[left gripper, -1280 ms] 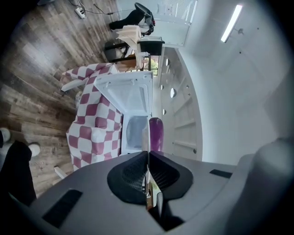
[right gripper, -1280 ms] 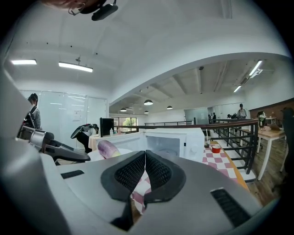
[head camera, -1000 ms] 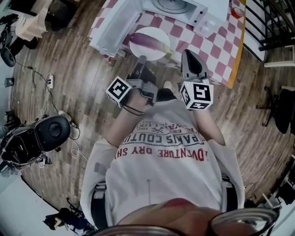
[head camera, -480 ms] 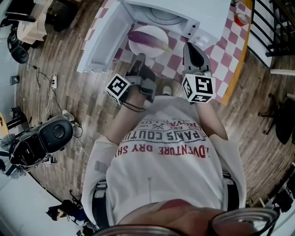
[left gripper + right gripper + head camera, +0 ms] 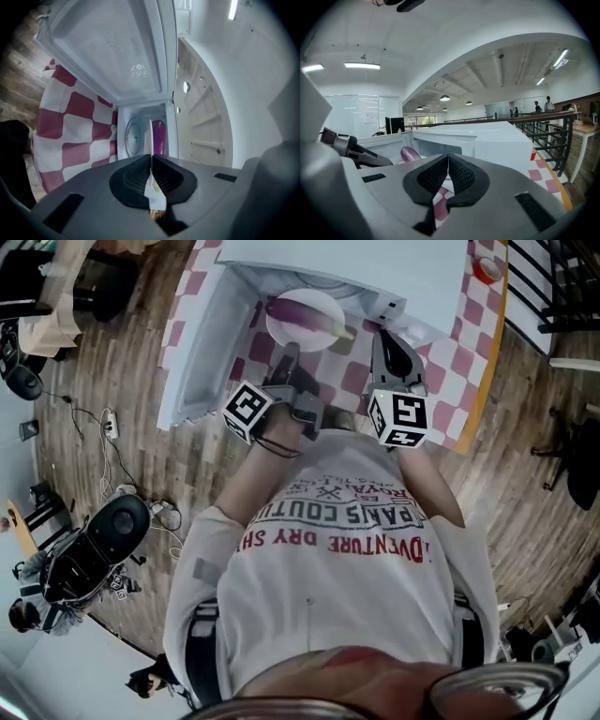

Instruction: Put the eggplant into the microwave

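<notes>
A purple eggplant (image 5: 305,311) lies on a white plate (image 5: 298,332) held at the mouth of the white microwave (image 5: 375,268). My left gripper (image 5: 289,356) is shut on the plate's near rim. In the left gripper view the plate (image 5: 151,138) shows edge-on between the jaws of the left gripper (image 5: 151,159), with the eggplant (image 5: 159,136) beside it and the glass turntable (image 5: 133,138) behind. My right gripper (image 5: 382,336) hangs just right of the plate, shut and empty; in its own view the right gripper (image 5: 448,160) faces the eggplant (image 5: 410,153).
The microwave door (image 5: 202,343) swings open to the left. The microwave stands on a red-and-white checked table (image 5: 469,343) with a red cup (image 5: 486,268) at the far right. Black railings (image 5: 562,287) stand on the right; cables and a black machine (image 5: 94,549) lie on the floor at left.
Both grippers have moved forward toward the microwave, and the plate with the eggplant has come from in front of the door to the oven's opening.
</notes>
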`<state>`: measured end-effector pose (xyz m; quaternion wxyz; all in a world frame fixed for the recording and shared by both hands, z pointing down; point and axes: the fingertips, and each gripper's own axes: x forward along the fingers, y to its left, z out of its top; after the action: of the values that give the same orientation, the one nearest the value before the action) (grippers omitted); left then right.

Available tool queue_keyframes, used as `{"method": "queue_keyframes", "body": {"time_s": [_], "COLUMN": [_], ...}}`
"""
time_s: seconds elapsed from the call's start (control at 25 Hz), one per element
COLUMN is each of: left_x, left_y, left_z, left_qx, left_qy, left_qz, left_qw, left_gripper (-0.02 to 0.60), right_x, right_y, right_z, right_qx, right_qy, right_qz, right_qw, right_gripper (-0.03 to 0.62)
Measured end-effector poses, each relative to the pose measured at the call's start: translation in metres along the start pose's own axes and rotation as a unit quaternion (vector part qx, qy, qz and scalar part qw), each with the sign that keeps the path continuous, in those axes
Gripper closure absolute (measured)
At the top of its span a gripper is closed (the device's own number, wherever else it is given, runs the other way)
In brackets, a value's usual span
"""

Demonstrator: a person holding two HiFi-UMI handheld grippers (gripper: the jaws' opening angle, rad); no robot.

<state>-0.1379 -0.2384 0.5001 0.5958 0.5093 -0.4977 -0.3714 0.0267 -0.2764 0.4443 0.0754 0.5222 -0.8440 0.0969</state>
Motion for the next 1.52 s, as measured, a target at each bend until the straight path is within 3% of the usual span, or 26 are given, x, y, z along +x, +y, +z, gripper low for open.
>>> {"method": "queue_keyframes", "body": {"time_s": [0.24,0.56,0.72,0.92,1.36,1.52], "left_x": [0.041,0.095,0.117,0.137,0.163,0.165], "left_y": [0.015,0.04,0.055,0.069,0.084,0.083], "left_z": [0.016,0.026,0.034,0.041,0.045,0.049], "left_qx": [0.001,-0.007,-0.01,0.013,0.011,0.038], "left_qy": [0.049,0.093,0.096,0.104,0.104,0.108], "left_qz": [0.01,0.002,0.008,0.024,0.04,0.047], "left_qw": [0.9987,0.9956,0.9953,0.9942,0.9937,0.9923], "left_gripper": [0.551,0.551,0.551,0.551,0.551,0.551], "right_x": [0.025,0.051,0.063,0.077,0.088,0.088], "right_y": [0.002,0.0,-0.001,-0.001,0.006,0.01], "right_z": [-0.007,-0.027,-0.041,-0.056,-0.068,-0.069], "right_qx": [0.002,0.022,0.013,0.018,0.029,0.033], "right_qy": [0.01,0.042,0.064,0.09,0.099,0.104], "right_qz": [-0.05,-0.084,-0.099,-0.108,-0.104,-0.109], "right_qw": [0.999,0.995,0.993,0.99,0.989,0.988], "right_gripper": [0.568,0.567,0.568,0.568,0.568,0.567]}}
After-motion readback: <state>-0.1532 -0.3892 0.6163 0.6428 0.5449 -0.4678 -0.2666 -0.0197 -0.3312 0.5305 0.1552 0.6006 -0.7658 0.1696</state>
